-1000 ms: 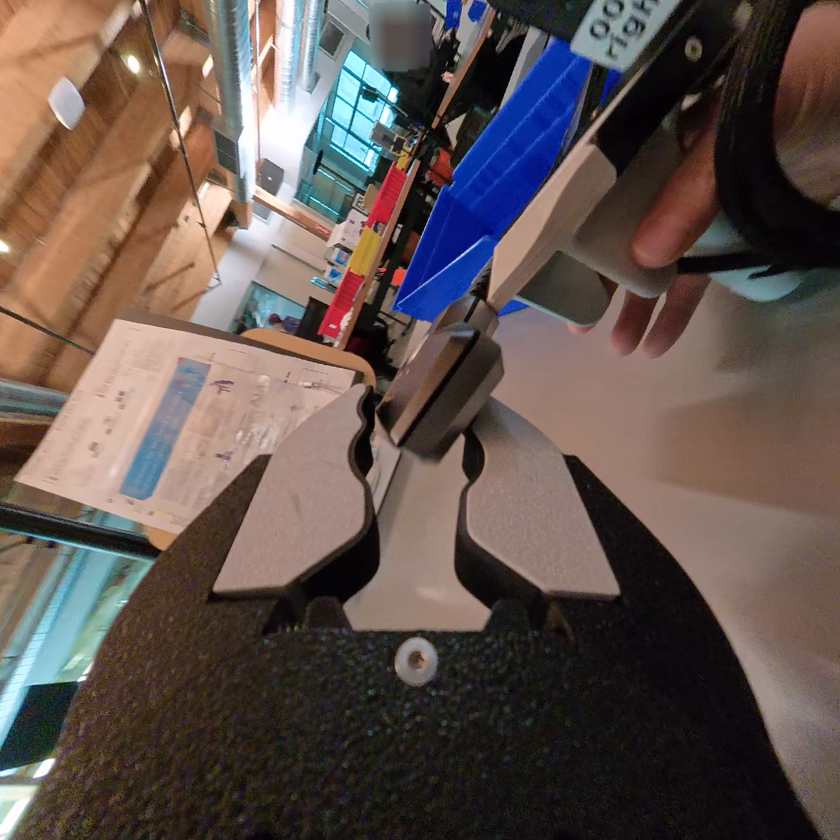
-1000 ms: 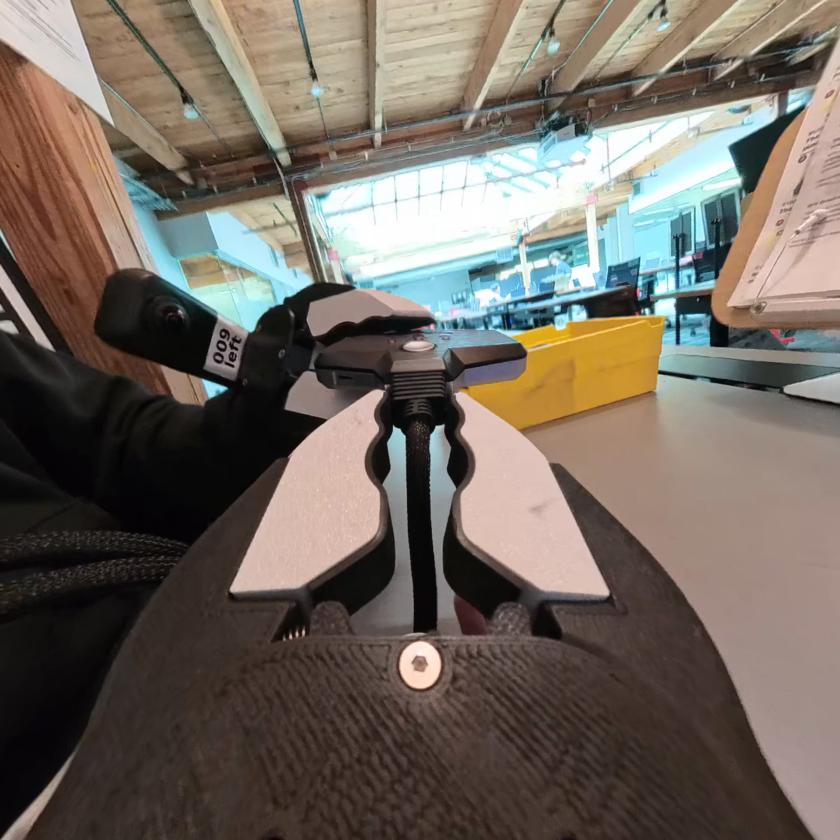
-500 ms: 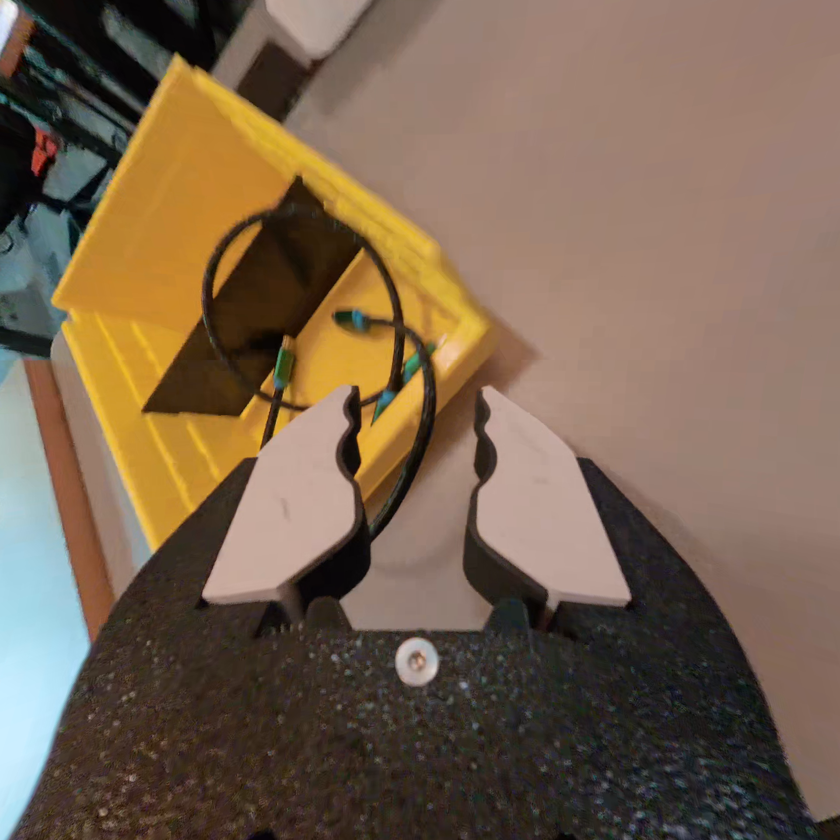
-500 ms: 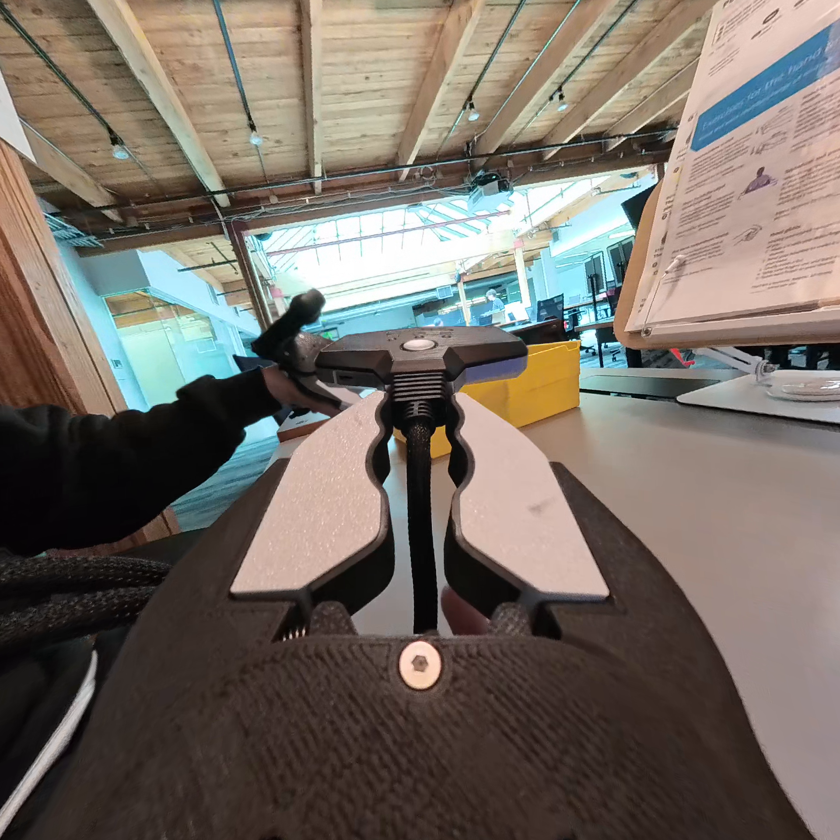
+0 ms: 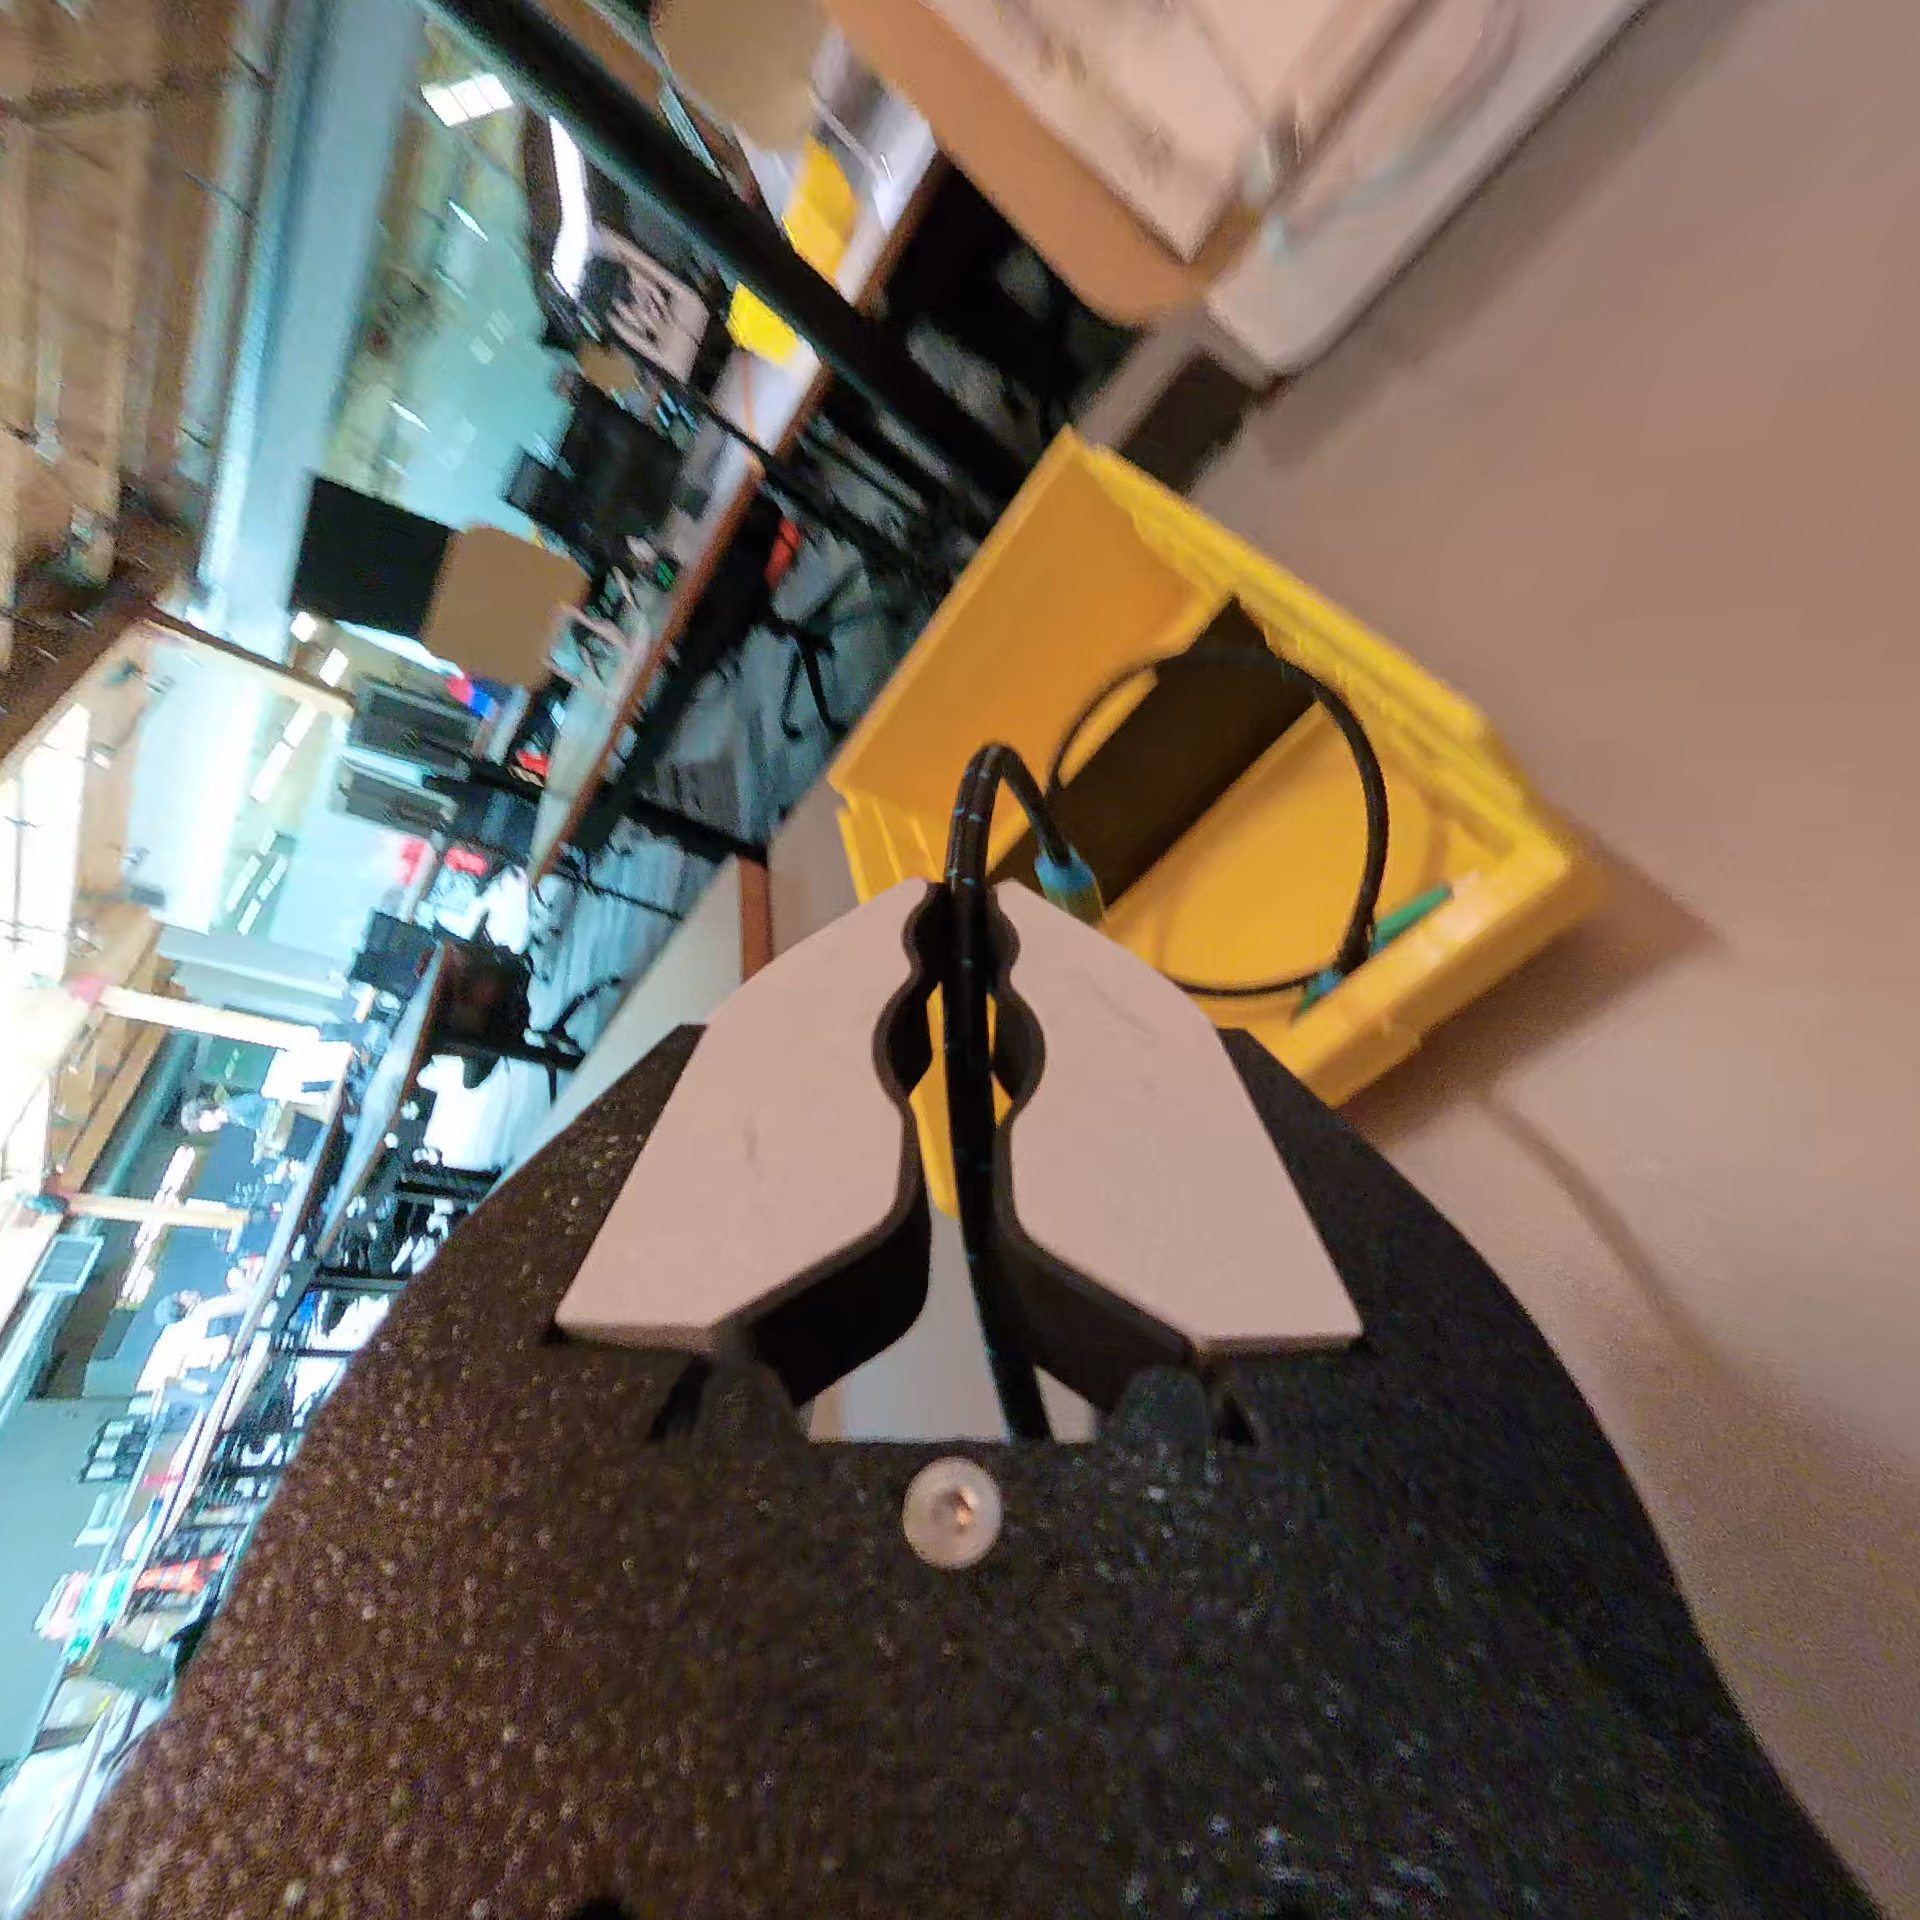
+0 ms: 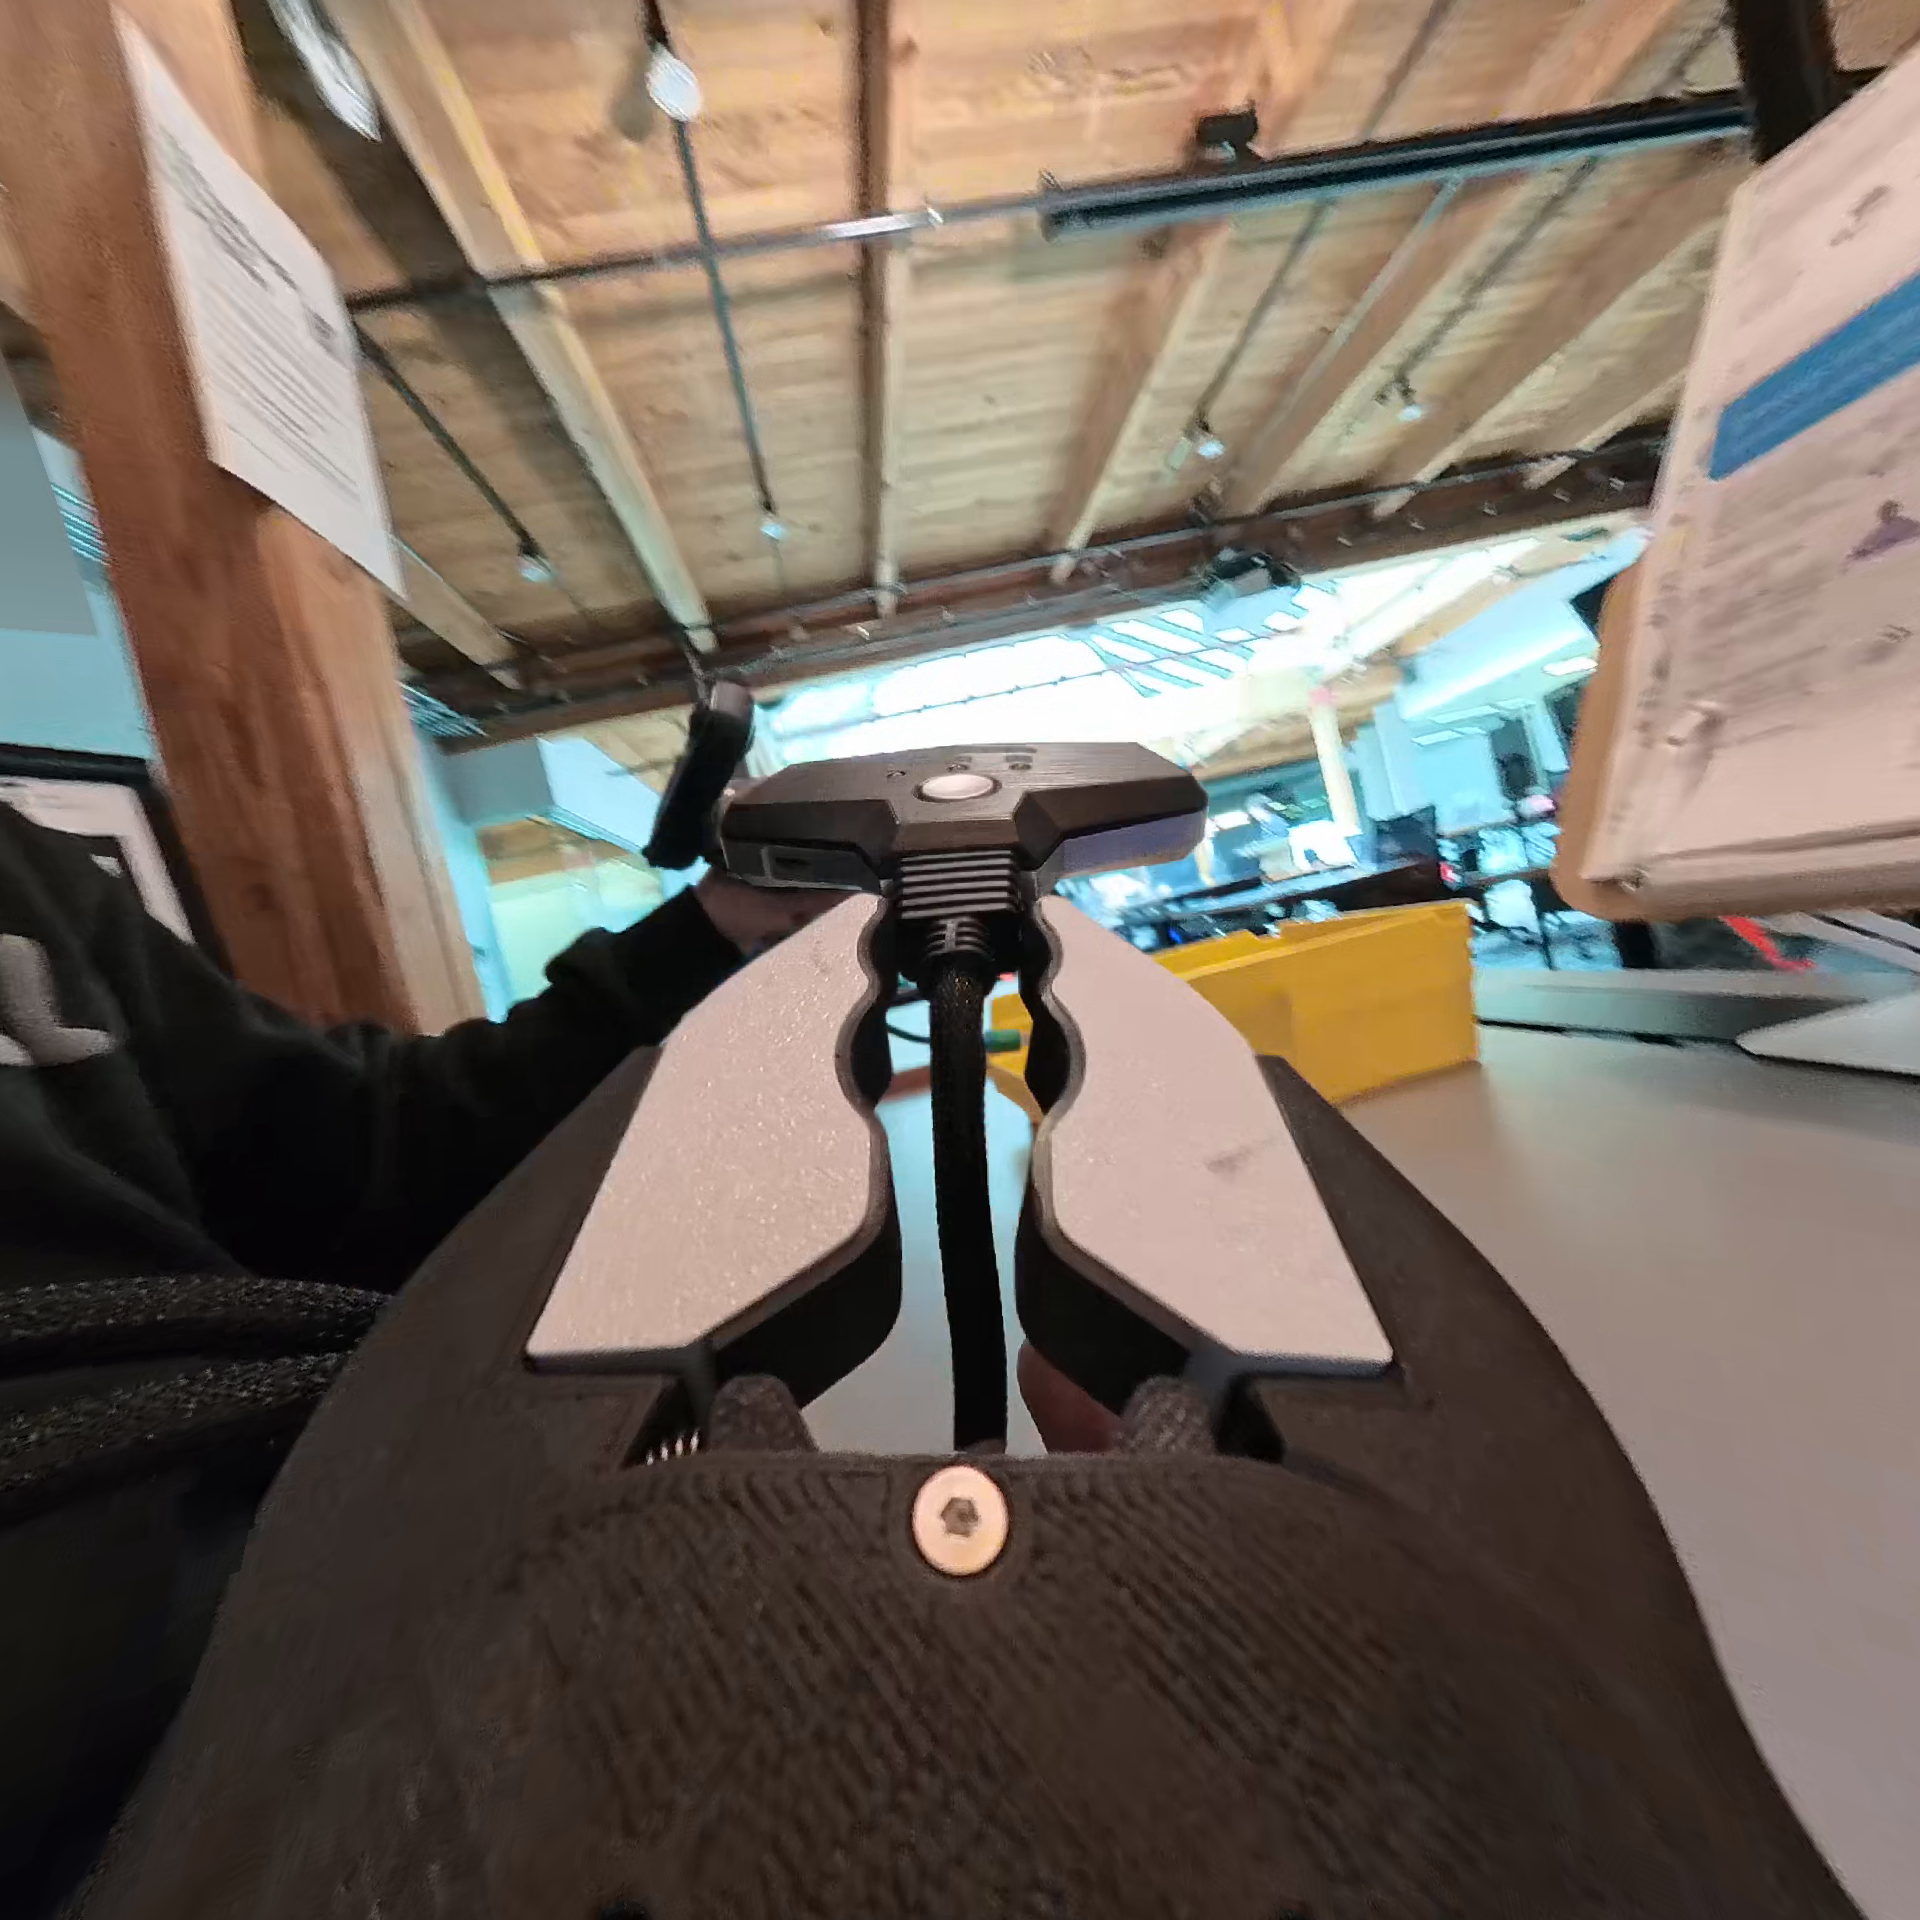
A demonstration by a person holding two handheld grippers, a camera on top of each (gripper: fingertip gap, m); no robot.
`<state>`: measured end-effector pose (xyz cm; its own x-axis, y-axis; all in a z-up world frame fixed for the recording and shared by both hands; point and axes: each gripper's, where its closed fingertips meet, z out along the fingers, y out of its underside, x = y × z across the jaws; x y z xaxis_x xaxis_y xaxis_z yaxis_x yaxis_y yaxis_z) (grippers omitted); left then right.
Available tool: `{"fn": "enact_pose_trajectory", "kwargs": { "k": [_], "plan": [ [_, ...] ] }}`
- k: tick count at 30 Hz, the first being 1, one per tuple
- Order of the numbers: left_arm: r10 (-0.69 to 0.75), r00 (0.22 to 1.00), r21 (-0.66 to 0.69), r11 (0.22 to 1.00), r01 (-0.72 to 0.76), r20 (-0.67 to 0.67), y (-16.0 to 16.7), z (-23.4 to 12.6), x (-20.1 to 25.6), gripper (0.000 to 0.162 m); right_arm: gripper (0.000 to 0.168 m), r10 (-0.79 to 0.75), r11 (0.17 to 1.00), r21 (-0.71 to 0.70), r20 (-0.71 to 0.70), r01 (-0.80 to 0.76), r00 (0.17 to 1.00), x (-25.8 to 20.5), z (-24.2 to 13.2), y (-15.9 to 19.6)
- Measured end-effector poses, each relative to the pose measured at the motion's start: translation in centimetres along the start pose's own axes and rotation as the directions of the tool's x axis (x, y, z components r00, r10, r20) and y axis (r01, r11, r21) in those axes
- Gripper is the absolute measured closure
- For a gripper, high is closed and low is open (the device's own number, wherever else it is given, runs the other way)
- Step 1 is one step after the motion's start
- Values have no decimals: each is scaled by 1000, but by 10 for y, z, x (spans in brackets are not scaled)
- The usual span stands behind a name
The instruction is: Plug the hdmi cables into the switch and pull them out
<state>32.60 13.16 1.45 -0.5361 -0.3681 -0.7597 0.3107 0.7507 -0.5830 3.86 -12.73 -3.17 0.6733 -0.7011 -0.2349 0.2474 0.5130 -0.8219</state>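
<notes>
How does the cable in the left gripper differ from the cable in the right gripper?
The thin cable in the left gripper ends in a free teal plug; the right gripper holds a thick cable already joined to the switch. The thin cable bends over past the fingertips; the thick one runs straight. Both are black and clamped.

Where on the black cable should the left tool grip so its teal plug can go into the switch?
Probably on the rigid shell of the teal plug, from its cable end, across the flat faces. The left tool is shut on the cable farther back, so the braid arches beyond it and the plug droops, unsteered. Gripping the shell should fix its aim at the switch.
</notes>
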Motion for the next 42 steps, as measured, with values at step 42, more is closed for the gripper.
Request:
{"fn": "enact_pose_trajectory", "kwargs": {
  "k": [42],
  "plan": [
    [-571, 577, -154, 776, 612, -584, -2, -3, 216, 113, 146, -48, 999, 10, 66, 47, 997, -11, 0, -5]
  ]
}}
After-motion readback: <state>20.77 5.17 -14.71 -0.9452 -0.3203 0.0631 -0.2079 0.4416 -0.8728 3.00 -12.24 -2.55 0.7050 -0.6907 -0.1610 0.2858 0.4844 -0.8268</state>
